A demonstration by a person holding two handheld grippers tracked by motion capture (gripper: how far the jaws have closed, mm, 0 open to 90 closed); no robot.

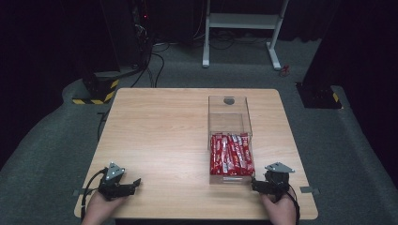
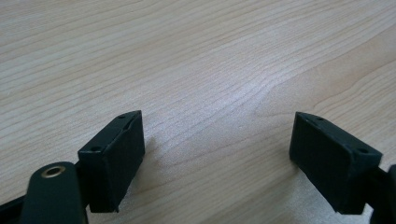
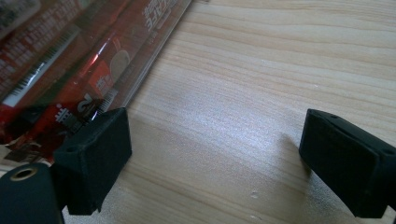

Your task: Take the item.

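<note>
your left gripper [image 1: 123,187] rests at the near left of the worktop [image 1: 159,136], its fingers [image 2: 112,163] spread wide over bare wood, holding nothing. right of centre stands one clear plastic box [image 1: 230,138], its near half packed with red snack packets [image 1: 231,154]; i count about six, though they overlap. your right gripper [image 1: 264,183] sits just beside the box's near right corner, fingers [image 3: 93,158] wide apart and empty. nothing looks begun yet: every packet remains to be handled.

Dim room, grey carpet [image 1: 56,140], white stand [image 1: 241,21]
</note>
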